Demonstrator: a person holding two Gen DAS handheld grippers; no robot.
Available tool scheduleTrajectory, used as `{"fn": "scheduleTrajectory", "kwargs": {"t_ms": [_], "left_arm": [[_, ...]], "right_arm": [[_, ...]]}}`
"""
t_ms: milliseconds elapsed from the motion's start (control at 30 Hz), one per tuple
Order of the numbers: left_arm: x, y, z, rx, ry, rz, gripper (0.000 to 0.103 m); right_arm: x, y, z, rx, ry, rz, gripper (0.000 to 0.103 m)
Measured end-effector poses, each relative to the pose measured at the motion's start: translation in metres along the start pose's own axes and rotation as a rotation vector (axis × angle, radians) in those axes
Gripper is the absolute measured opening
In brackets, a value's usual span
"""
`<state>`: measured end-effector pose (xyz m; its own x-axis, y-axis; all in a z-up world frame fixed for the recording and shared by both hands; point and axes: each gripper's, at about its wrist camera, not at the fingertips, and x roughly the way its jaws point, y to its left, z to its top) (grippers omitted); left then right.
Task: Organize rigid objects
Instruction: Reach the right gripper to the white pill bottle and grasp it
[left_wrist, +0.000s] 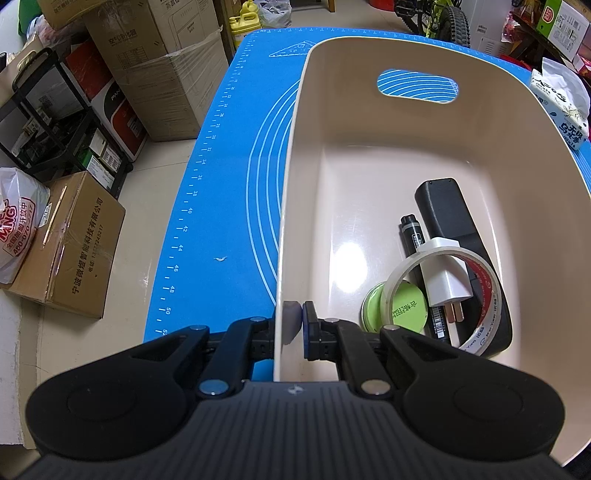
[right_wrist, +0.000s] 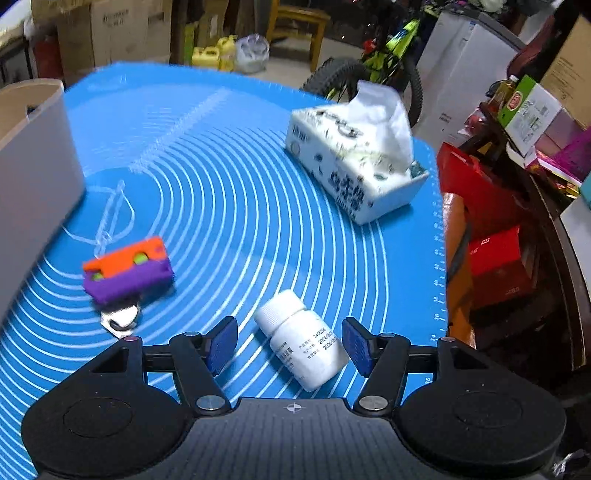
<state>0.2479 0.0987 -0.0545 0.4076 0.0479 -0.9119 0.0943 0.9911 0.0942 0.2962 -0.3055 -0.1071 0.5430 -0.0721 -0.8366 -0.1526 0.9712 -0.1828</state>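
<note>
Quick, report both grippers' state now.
Left gripper: shut on the beige bin wall.
Right gripper: open, white bottle lying between its fingers, not gripped.

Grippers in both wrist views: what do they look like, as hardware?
Both match. The left gripper and right gripper each have a dark ribbed body with a small white crosshair mark, two rounded black side lobes with circular recesses, black linkage arms on silver pivot pins, and fingers faced with ridged blue pads. No cables, sleeves or hands show.
</note>
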Motion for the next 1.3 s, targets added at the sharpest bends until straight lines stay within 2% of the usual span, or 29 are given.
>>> {"fn": "scheduleTrajectory", "kwargs": {"t_ms": [133, 233, 267, 333, 533, 800, 1067, 1300], "left_arm": [[-0.001, 0.0, 0.0, 0.001, 0.0, 0.002, 0.01], [-0.001, 0.001, -0.001, 0.003, 0.0, 0.005, 0.01], [-0.001, 0.001, -0.001, 0.003, 0.0, 0.005, 0.01], [-0.001, 0.001, -0.001, 0.004, 0.0, 0.006, 0.01], [-0.001, 0.0, -0.001, 0.004, 0.0, 0.006, 0.01], [-0.001, 0.0, -0.001, 0.004, 0.0, 0.007, 0.01], [-0.001, -0.001, -0.001, 0.003, 0.0, 0.007, 0.01], [-0.001, 0.0, -0.001, 0.004, 0.0, 0.008, 0.01]], "right_arm": [[0.012, -0.004, 0.002, -0.013, 0.007, -0.023, 0.07], [0.017, -0.009, 0.002, -0.017, 0.012, -0.041, 0.067], [0.018, -0.01, 0.002, -0.019, 0.01, -0.051, 0.056], [0.021, -0.014, 0.002, -0.016, 0.016, -0.066, 0.051], [0.02, -0.021, -0.001, 0.014, 0.007, -0.071, 0.047], [-0.005, -0.007, 0.001, 0.022, -0.062, -0.037, 0.045], [-0.07, 0.029, 0.02, -0.023, -0.214, 0.035, 0.045], [-0.142, 0.092, 0.041, -0.124, -0.364, 0.147, 0.045]]}}
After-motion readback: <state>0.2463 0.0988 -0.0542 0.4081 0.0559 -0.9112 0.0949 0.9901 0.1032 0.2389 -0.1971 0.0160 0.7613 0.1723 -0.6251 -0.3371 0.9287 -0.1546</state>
